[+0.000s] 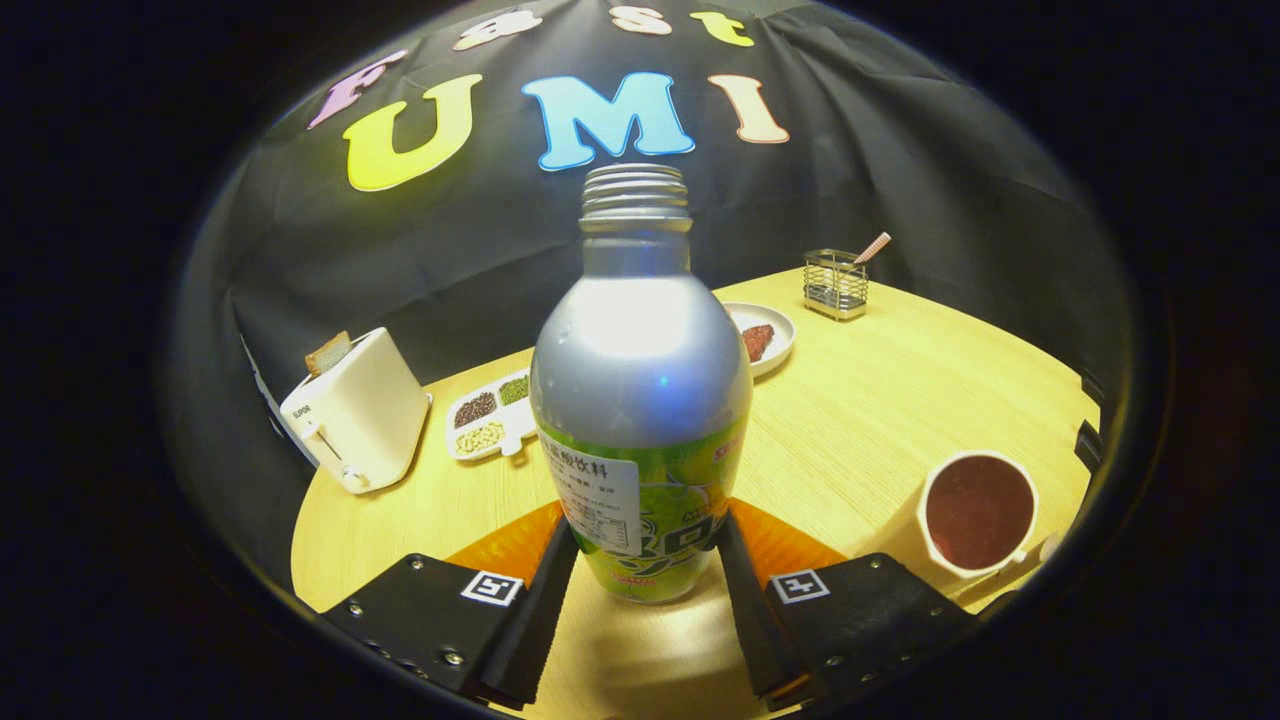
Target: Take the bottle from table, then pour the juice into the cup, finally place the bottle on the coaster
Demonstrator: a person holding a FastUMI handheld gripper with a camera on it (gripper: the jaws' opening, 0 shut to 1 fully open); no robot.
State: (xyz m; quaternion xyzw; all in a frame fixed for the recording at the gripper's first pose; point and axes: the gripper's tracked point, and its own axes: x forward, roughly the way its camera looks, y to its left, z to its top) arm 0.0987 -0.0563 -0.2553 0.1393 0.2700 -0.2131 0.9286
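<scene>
A silver bottle with a green label and an open threaded neck stands upright between my fingers. My gripper is shut on its lower body, one finger pressing each side. An orange coaster spreads out under and behind the bottle's base on the wooden table; I cannot tell whether the base rests on it or hangs just above. To the right of my fingers stands a white cup filled with dark red juice.
Beyond the bottle to the left stand a white toaster holding a slice of bread and a divided tray of beans. A small plate with food and a wire holder with a utensil lie farther back right.
</scene>
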